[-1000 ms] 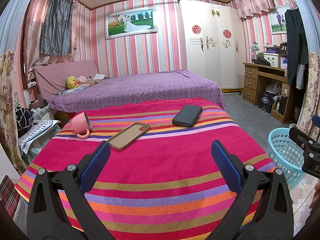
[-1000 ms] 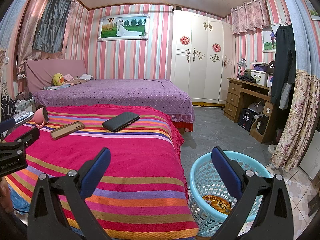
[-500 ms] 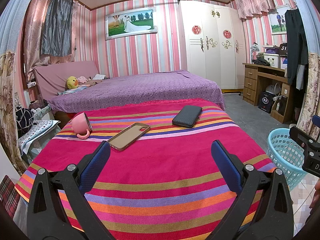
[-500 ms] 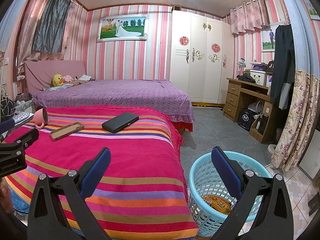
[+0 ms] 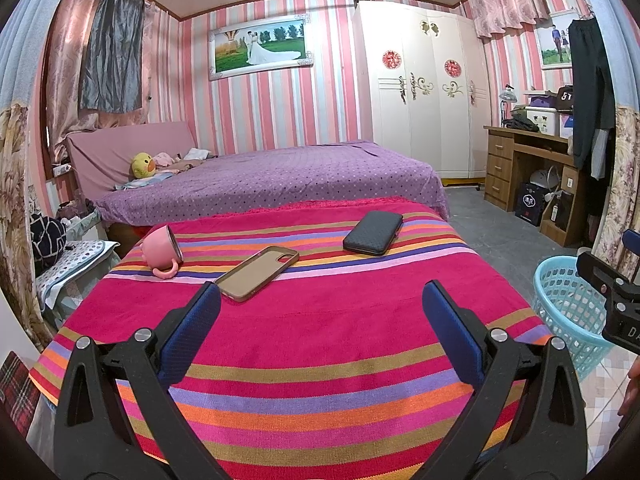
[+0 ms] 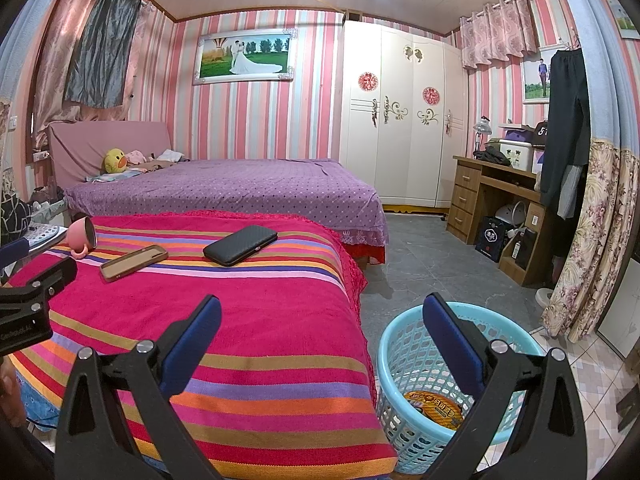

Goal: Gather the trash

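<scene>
Left gripper (image 5: 320, 304): jaws wide apart, empty, above the striped blanket (image 5: 320, 360).
Right gripper (image 6: 320, 320): jaws spread, empty, over the blue basket (image 6: 400, 360).
Basket: holds a wrapper (image 6: 434, 408).

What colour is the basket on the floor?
Light blue; the basket shows best in the right wrist view.

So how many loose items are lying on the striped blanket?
3: a tipped pink mug at the far left, a phone case beside it, and a dark wallet further right. None looks hidden.
</scene>
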Available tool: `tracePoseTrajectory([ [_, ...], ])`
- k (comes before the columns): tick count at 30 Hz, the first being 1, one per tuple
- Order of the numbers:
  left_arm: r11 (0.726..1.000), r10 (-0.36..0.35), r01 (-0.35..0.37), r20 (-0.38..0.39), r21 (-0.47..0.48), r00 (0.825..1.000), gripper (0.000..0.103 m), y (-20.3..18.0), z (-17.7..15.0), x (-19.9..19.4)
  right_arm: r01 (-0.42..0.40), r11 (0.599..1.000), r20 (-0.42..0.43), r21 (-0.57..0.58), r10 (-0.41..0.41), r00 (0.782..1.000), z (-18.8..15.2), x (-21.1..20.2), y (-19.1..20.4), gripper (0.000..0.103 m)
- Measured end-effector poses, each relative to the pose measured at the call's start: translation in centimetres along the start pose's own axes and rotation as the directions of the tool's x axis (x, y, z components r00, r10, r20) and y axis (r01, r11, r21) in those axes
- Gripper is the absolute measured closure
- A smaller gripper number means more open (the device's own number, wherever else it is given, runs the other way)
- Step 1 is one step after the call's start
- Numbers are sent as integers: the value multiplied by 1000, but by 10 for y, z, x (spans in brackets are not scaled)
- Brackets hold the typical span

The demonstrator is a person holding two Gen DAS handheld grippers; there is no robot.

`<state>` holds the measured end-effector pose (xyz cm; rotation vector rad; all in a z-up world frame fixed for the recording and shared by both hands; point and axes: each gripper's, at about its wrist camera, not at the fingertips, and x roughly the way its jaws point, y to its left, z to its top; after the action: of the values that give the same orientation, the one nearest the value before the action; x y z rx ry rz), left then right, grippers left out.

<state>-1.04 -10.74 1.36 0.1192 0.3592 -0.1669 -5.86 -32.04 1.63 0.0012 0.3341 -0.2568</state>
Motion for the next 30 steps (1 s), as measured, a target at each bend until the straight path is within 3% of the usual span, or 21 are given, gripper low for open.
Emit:
tracePoseTrajectory([
  [30, 1000, 4, -4, 2, 0, 1000, 6, 0, 1, 1, 0, 1000, 0, 1, 0, 1000, -1, 0, -1, 5],
])
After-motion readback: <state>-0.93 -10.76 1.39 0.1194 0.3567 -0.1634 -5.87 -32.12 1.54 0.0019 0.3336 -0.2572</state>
